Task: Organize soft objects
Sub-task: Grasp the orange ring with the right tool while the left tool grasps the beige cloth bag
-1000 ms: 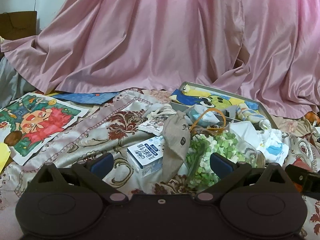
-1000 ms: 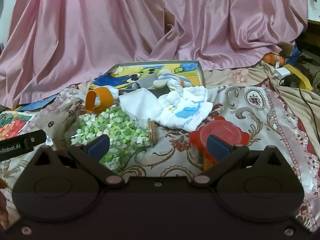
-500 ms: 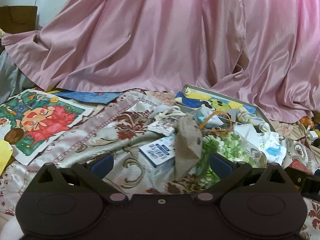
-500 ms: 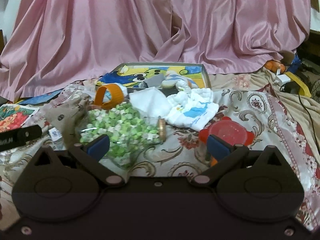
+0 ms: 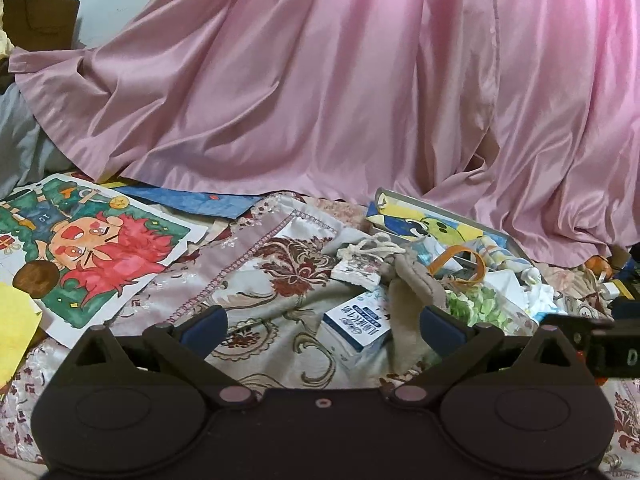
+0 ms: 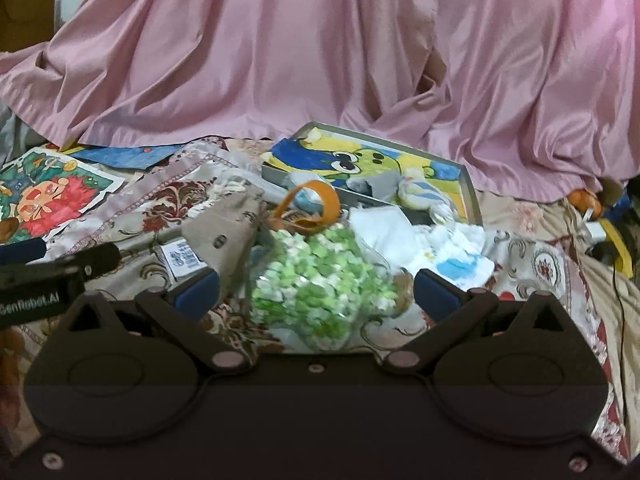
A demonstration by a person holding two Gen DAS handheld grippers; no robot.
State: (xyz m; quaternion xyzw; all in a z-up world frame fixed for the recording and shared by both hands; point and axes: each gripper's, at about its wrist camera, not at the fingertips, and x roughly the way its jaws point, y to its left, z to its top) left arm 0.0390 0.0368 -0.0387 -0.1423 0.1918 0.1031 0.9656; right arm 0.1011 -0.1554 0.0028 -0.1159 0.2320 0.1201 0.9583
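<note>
Your left gripper (image 5: 322, 322) had its fingers spread wide, grasping nothing; it hung low over the patterned cloth (image 5: 280, 268), w/ the small blue-and-white carton (image 5: 356, 326) and the beige fabric pouch (image 5: 412, 300) lying btwn the tips, neither touched as far as I could tell. Your right gripper (image 6: 316, 286) was also released, fingers wide apart, w/ the clear bag of green and white bits (image 6: 324, 276) sitting btwn them, close in front of the cam and a bit blurred; contact couldn't be told. An orange loop strap (image 6: 316, 204) sat just behind that bag. To its right lay a white cloth w/ blue print (image 6: 452, 252), crumpled, near the tray. The grey tray (image 6: 468, 188) w/ a cartoon picture inside stood at the back, just before the pink drape (image 6: 320, 52); a striped soft item (image 6: 420, 192) lay in it. A colored drawing (image 5: 80, 248) lay flat at far left, well apart from the pile.
</note>
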